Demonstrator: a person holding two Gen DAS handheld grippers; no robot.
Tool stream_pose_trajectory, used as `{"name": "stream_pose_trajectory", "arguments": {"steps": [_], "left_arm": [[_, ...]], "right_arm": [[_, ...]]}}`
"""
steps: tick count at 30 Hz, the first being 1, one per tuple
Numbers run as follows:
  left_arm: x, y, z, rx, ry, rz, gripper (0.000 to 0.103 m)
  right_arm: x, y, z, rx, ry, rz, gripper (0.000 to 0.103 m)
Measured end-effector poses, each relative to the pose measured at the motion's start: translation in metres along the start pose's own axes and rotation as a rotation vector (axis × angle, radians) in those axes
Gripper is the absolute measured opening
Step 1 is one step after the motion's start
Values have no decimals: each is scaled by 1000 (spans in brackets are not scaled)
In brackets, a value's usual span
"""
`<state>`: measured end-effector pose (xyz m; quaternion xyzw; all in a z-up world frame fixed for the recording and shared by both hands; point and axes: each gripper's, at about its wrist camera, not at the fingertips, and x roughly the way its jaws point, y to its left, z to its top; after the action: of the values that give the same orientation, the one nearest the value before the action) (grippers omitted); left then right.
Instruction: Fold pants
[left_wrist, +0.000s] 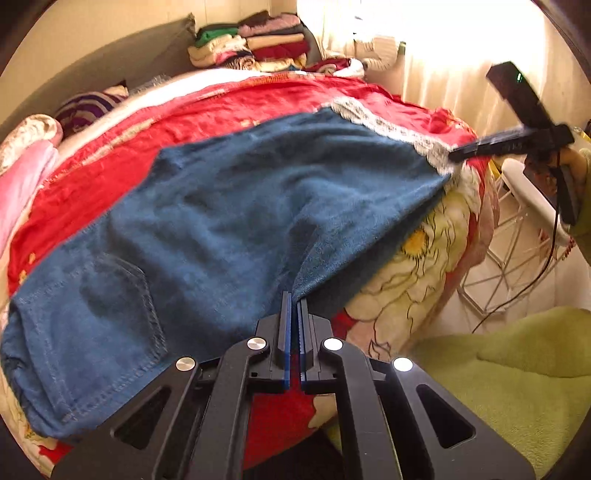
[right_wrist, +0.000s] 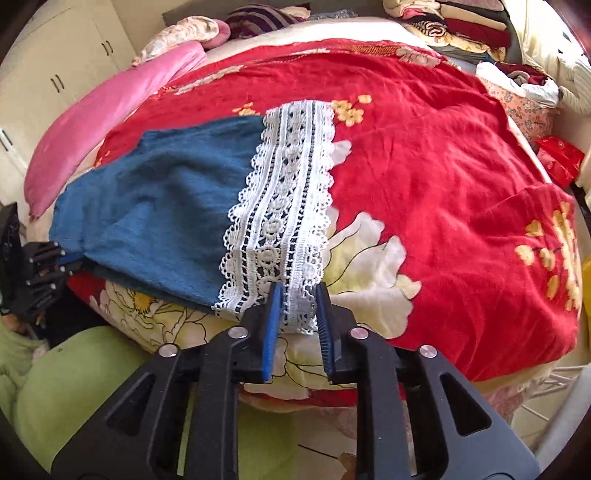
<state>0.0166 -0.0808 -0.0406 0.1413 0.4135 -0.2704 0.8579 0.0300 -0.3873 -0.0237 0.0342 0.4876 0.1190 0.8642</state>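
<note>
Pants (left_wrist: 229, 206) lay lengthwise along bed (right_wrist: 443, 155) near edge; left gripper (left_wrist: 294, 302) clamped mid-leg fold, right gripper (right_wrist: 297, 299) parted around lace hem (right_wrist: 284, 192), not yet pinching.

Daylight floods through white sheer curtain (left_wrist: 436, 48), blown out. Strong fisheye bending, dark corner vignette. Slight blur on right claw (left_wrist: 458, 155).

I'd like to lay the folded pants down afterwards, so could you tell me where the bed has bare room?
The widest free patch is the red bedspread right of the lace hem, up to the clothes pile. A narrower strip lies between the blue pants and the pink pillow. The head of the bed is crowded with stacked clothing and pillows.
</note>
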Motion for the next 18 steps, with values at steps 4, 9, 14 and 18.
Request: {"name": "stream_pose_trajectory", "arguments": {"steps": [4, 9, 14, 18], "left_arm": [[-3, -1, -1, -4, -4, -11, 3], [-22, 9, -5, -64, -40, -60, 35], [-57, 43, -17, -192, -103, -18, 44], [-87, 96, -38, -415, -144, 157, 56]], "right_arm": [[-42, 34, 11, -201, -179, -115, 29], [-22, 109, 4, -471, -157, 77, 29], [27, 150, -5, -622, -41, 135, 29], [43, 155, -7, -665, -3, 133, 29]]}}
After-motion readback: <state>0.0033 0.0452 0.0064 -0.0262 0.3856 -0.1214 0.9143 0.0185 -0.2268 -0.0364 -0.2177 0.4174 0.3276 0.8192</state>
